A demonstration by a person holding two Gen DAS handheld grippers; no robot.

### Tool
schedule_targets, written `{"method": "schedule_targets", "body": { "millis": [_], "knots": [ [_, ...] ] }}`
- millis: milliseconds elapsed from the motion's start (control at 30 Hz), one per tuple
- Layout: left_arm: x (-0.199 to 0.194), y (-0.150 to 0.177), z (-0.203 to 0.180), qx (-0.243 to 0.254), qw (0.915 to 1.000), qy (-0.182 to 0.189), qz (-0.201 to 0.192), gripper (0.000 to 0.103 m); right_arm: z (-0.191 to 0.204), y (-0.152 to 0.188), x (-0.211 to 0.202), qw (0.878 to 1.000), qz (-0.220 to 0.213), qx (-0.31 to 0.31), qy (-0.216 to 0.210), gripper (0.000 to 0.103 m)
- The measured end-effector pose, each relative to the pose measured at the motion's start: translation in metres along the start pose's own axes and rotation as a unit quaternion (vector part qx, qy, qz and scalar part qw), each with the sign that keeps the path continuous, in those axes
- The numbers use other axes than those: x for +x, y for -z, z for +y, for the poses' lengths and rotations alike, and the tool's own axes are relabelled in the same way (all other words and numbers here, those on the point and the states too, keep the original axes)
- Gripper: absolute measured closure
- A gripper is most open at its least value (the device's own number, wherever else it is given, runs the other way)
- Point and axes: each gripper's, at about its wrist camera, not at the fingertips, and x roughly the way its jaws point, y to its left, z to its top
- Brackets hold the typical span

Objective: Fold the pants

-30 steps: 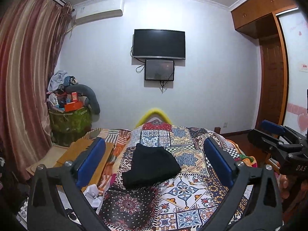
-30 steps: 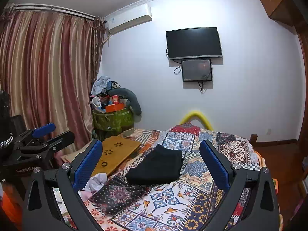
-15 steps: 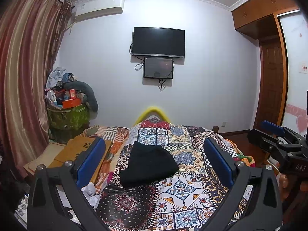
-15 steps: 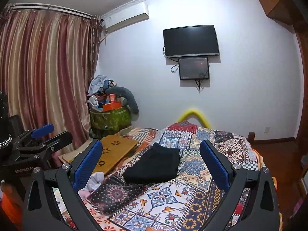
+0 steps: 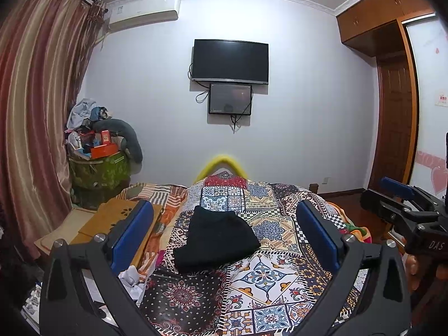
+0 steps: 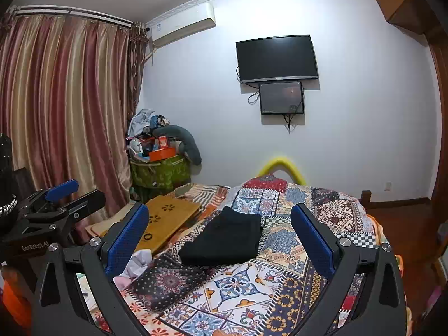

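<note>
Black pants [image 5: 217,239] lie folded into a compact rectangle on the patchwork quilt [image 5: 268,277] of the bed; the right wrist view shows the pants [image 6: 226,236] from the other side. My left gripper [image 5: 224,229] is open, held above the near end of the bed, well short of the pants, nothing between its blue pads. My right gripper [image 6: 218,232] is open too and equally clear of the cloth. Each gripper appears at the edge of the other's view: the right gripper [image 5: 403,204] and the left gripper [image 6: 67,198].
A wooden lap desk [image 6: 165,221] lies on the bed's left side with crumpled white cloth [image 6: 137,263] near it. A green bin [image 5: 98,170] piled with clutter stands by the striped curtain [image 6: 64,112]. A television [image 5: 230,61] hangs on the far wall. A wooden door [image 5: 392,123] is at right.
Both grippers have drifted slightly, so the room shifts a little in each view. The folded pants have stayed where they were, and both grippers remain open.
</note>
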Motion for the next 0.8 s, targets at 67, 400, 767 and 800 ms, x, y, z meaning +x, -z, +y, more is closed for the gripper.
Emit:
{"method": "schedule_targets", "body": {
  "millis": [67,400,767,800],
  "knots": [
    [0.0,0.0,0.0,0.0,1.0,0.001,0.001,0.0,-0.001,0.0,0.0,1.0,0.0,0.0,0.0,0.002],
    [0.004,0.002,0.0,0.002,1.0,0.007,0.003,0.0,-0.003,0.002,0.001,1.0,0.001,0.008,0.002,0.002],
    [0.011,0.005,0.002,0.002,0.9998,0.019,0.01,0.0,-0.005,0.003,0.003,1.0,0.003,0.012,0.006,0.002],
    [0.012,0.005,0.002,0.005,0.9997,0.019,0.012,0.0,-0.005,0.003,0.003,1.0,0.003,0.012,0.006,0.002]
  ]
}}
